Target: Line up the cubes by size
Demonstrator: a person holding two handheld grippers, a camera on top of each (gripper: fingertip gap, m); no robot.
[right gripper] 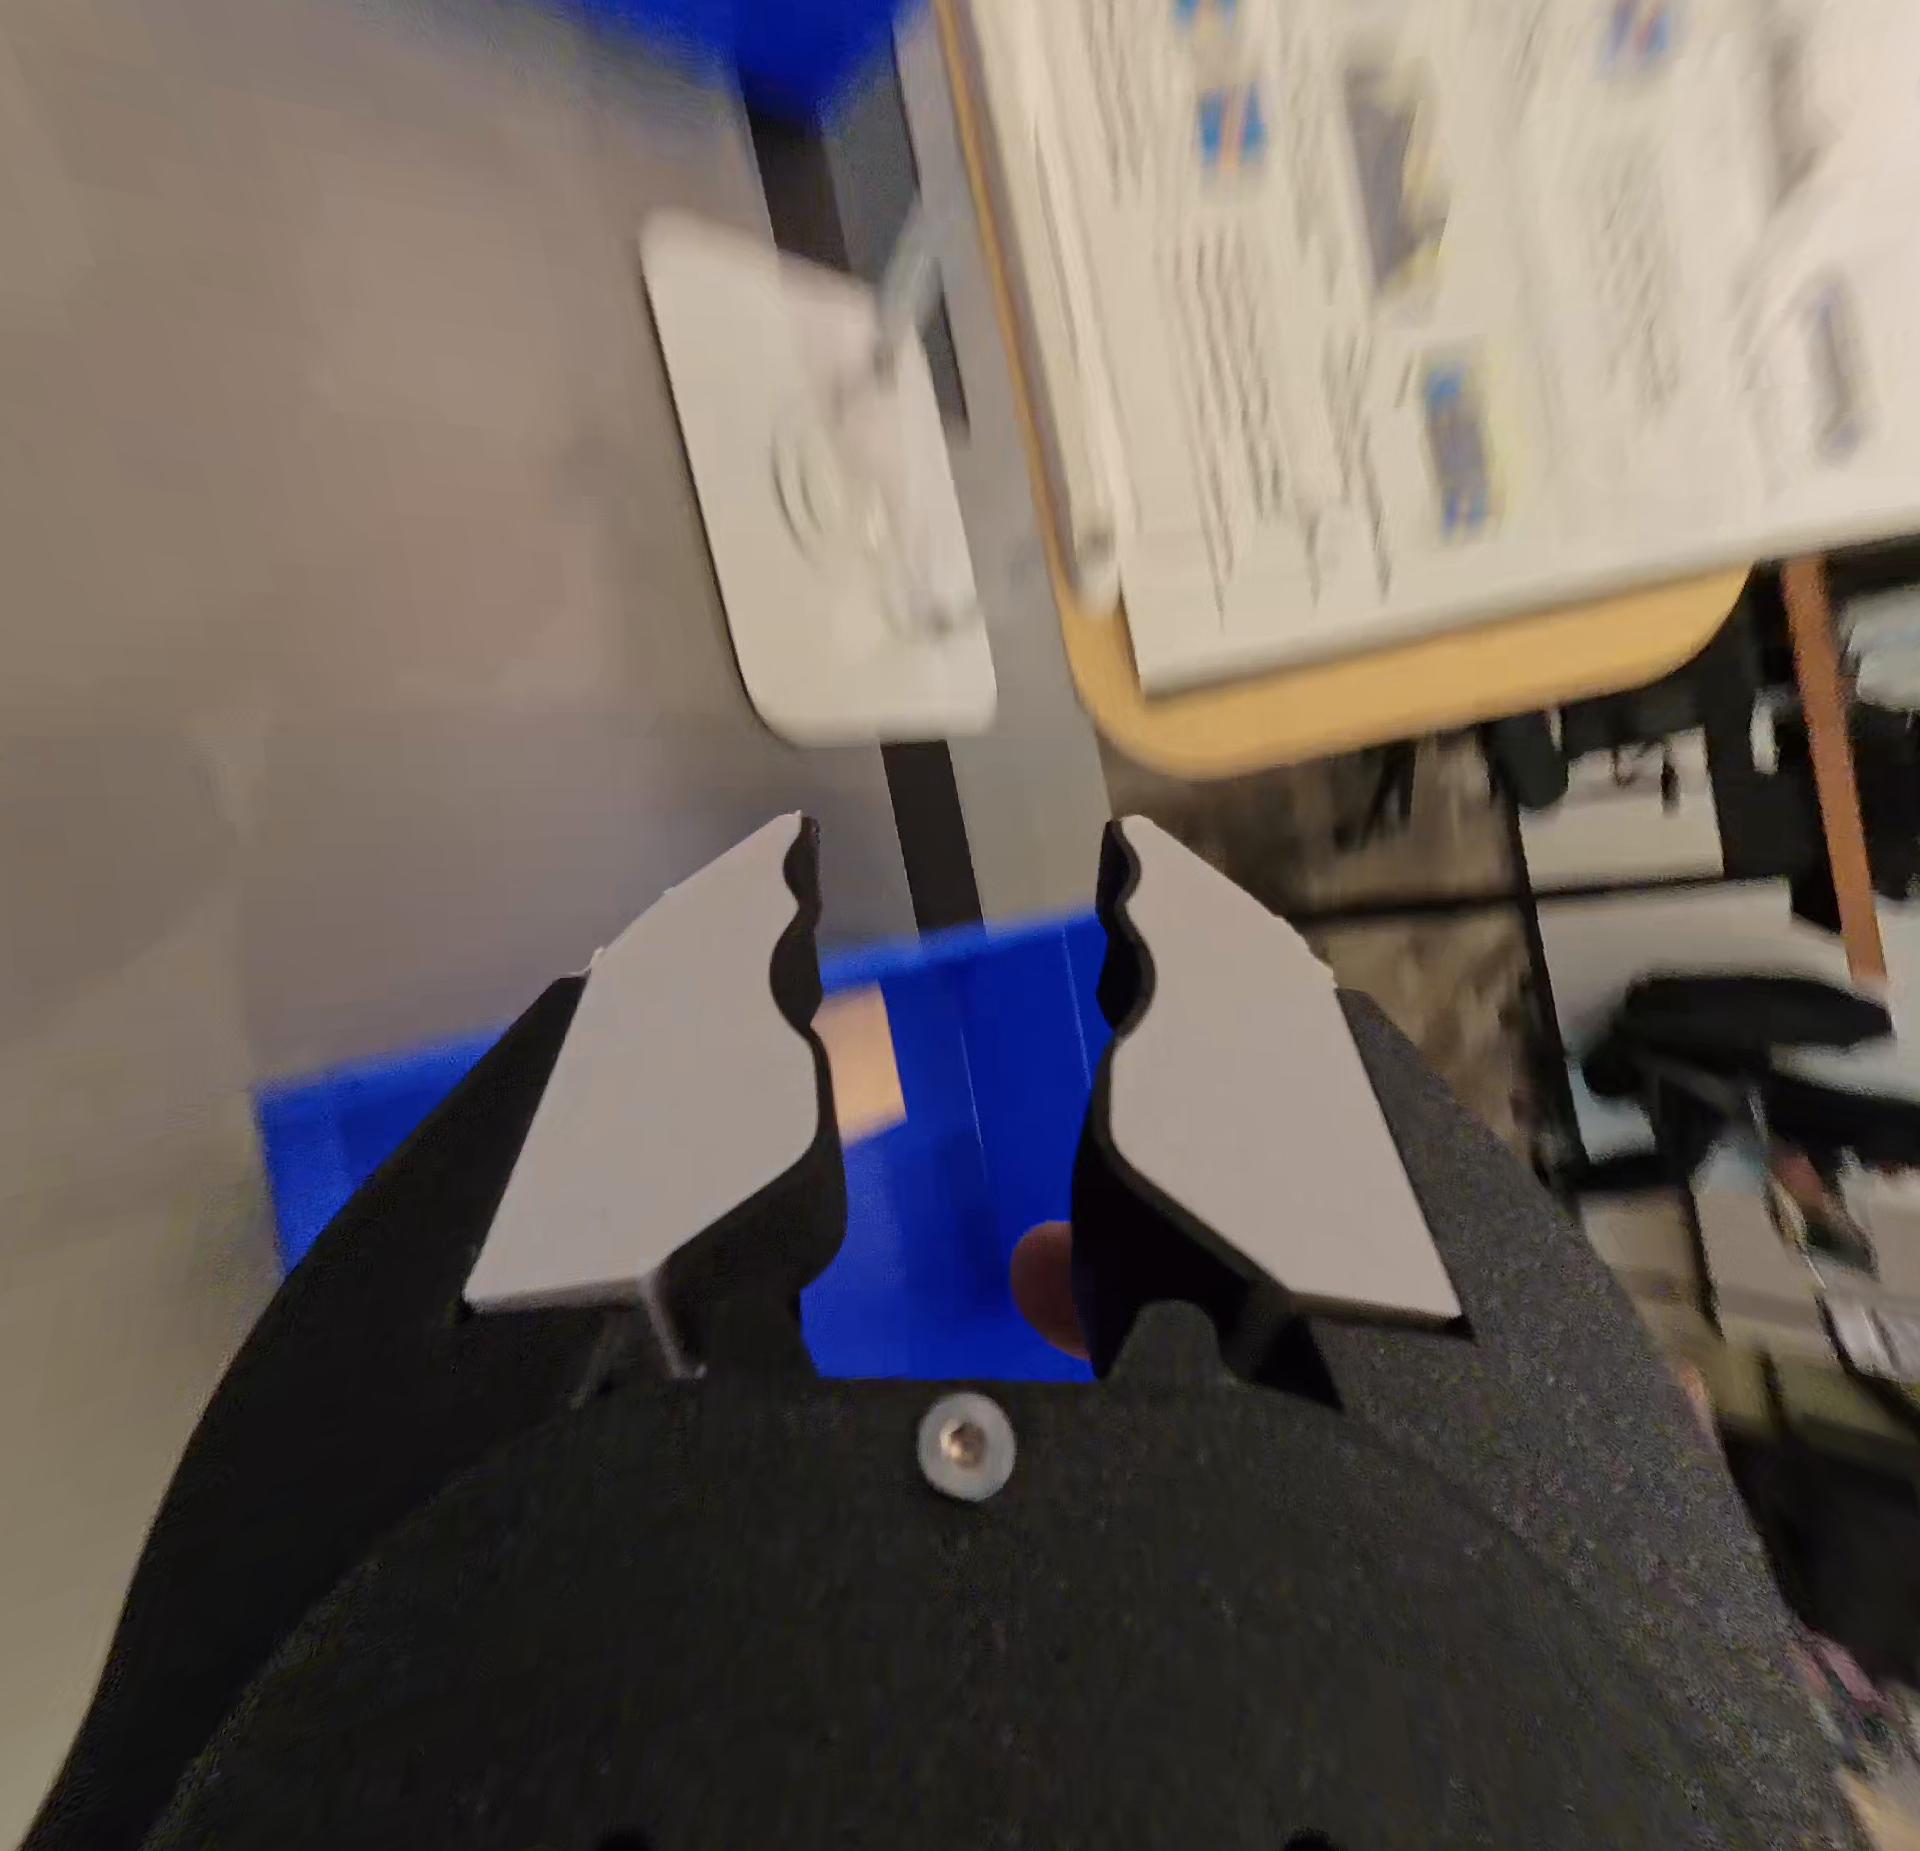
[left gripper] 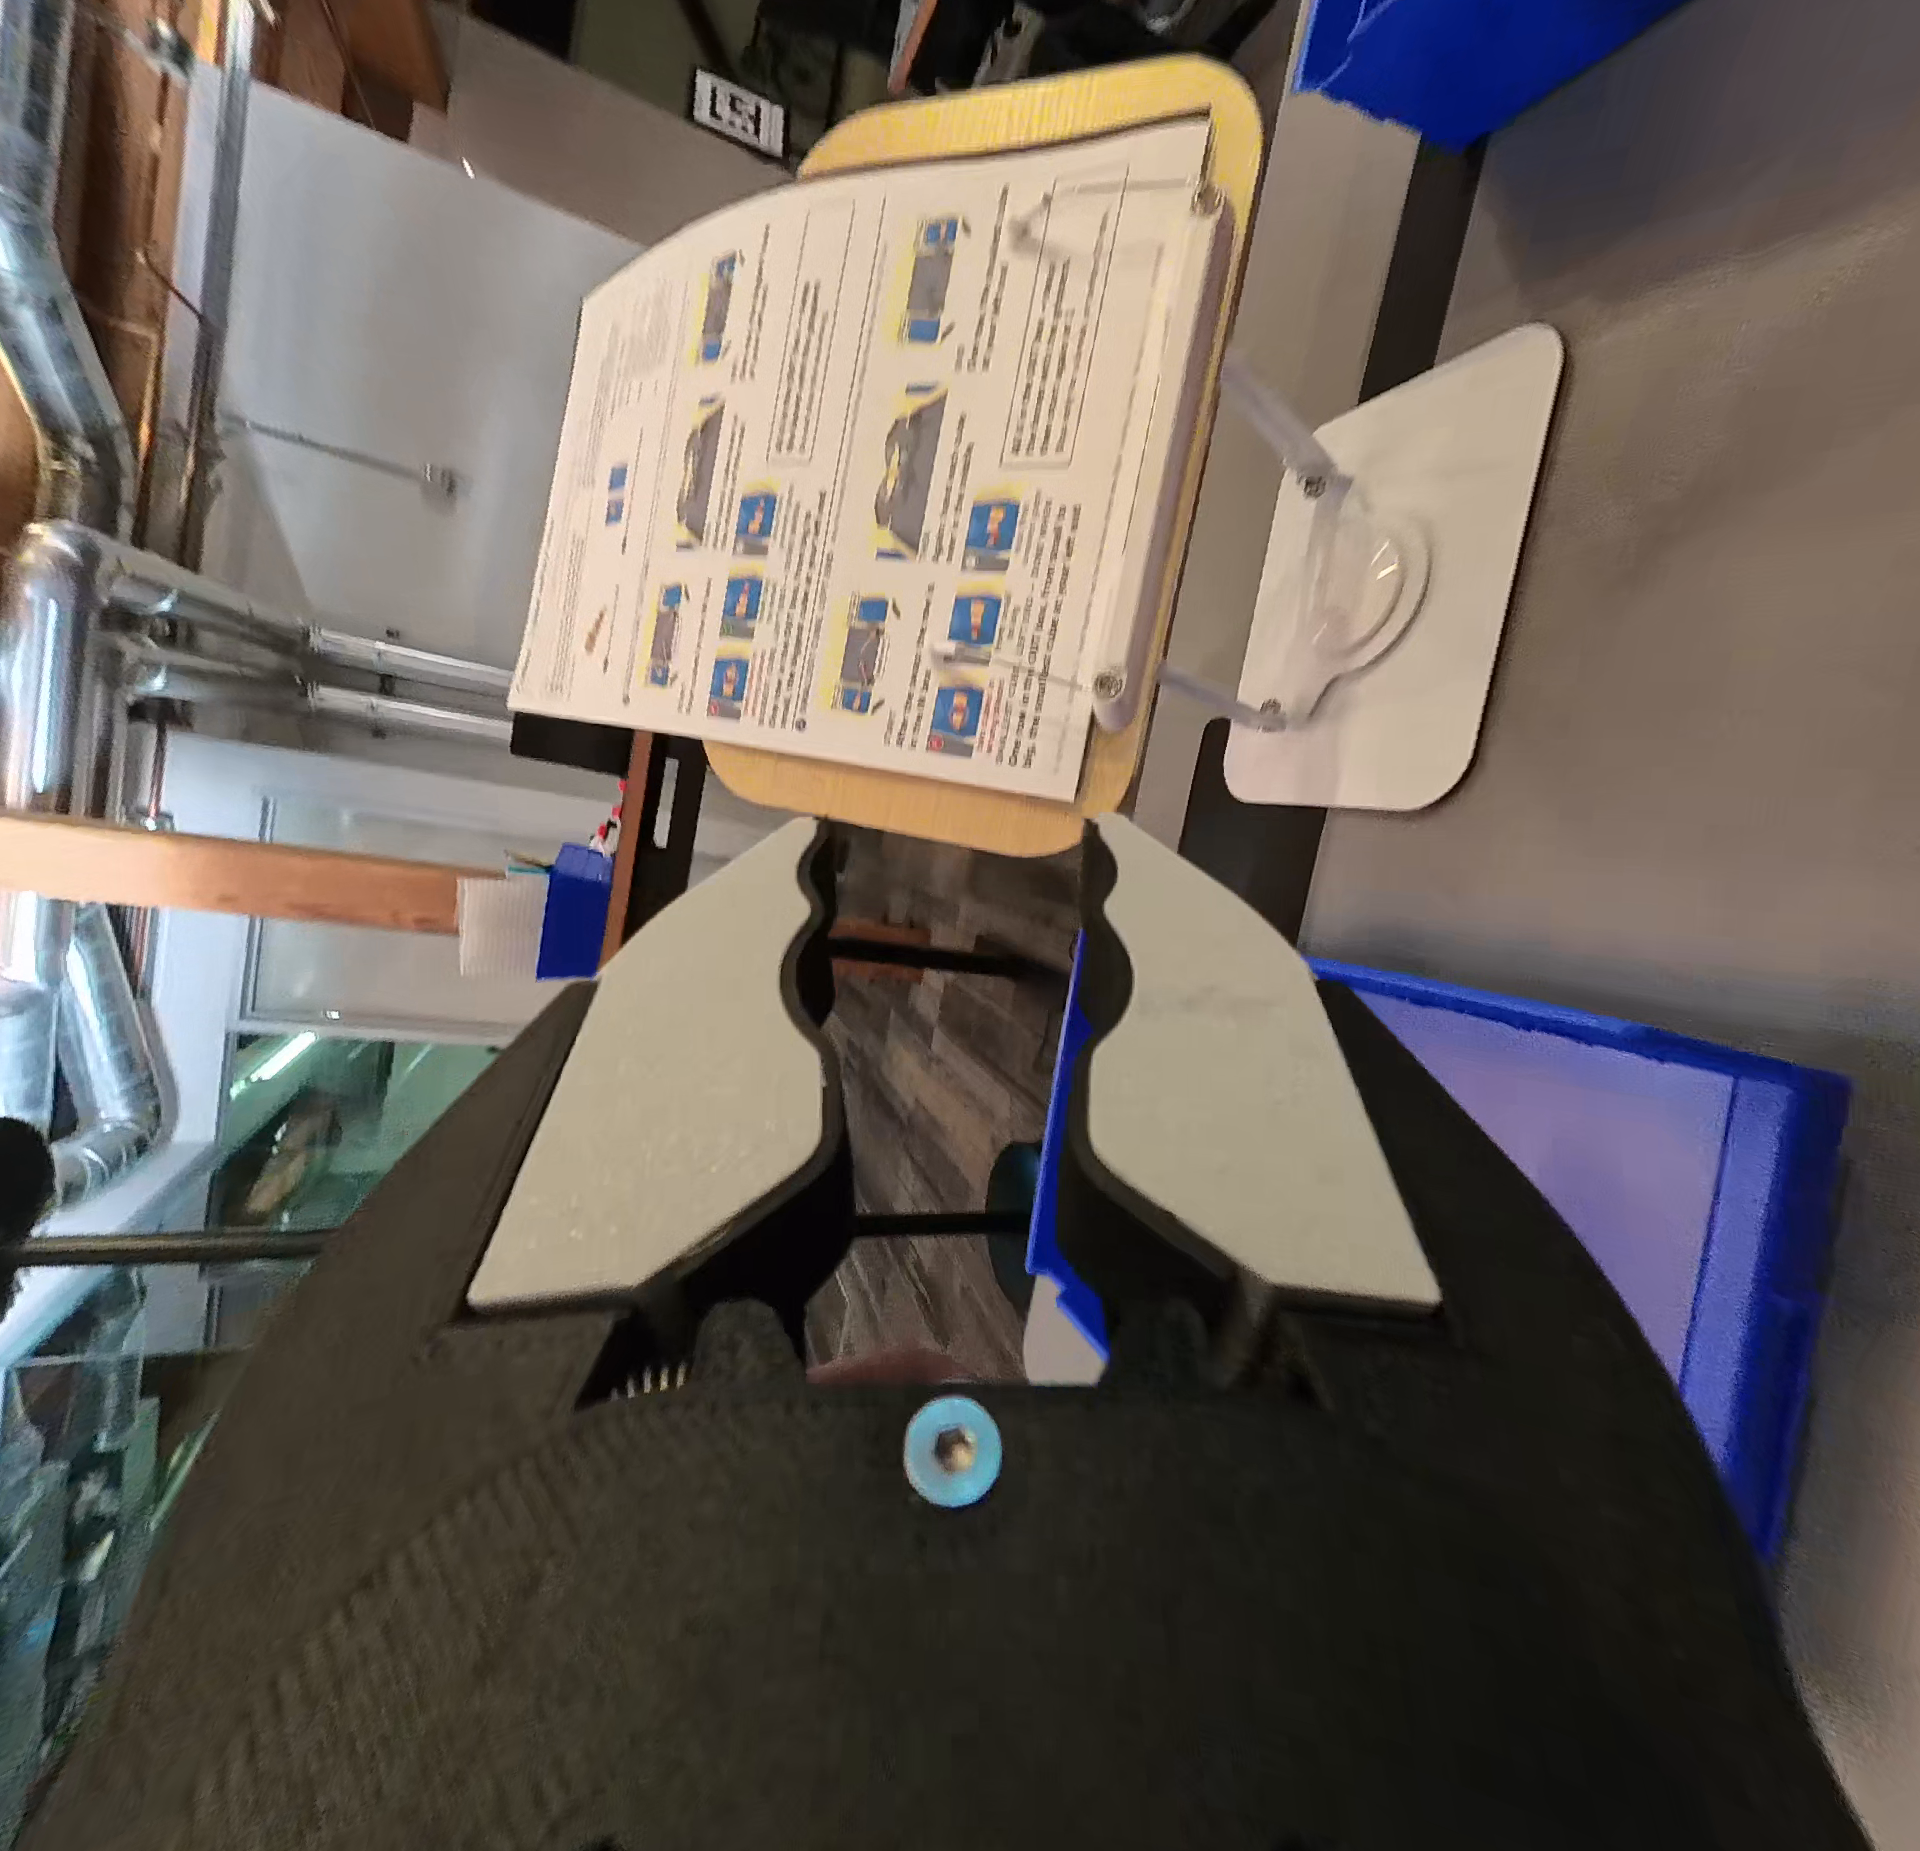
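Cubes: none can be made out in either view. Left gripper (left gripper: pixel 951 845): jaws apart, nothing between them, pointing past the grey table (left gripper: pixel 1662 658) edge toward an instruction sheet (left gripper: pixel 883 471) on its wooden stand. Right gripper (right gripper: pixel 961 835): jaws apart and bare, above a blue bin (right gripper: pixel 935 1126); view blurred.

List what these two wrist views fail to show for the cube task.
- Cubes: none visible in either view.
- Blue bin interior: left view, cut by gripper body and tilt; right view, bin blocked by open right gripper.
- Instruction sheet: motion-blurred in the right view.
- Left gripper: open, empty.
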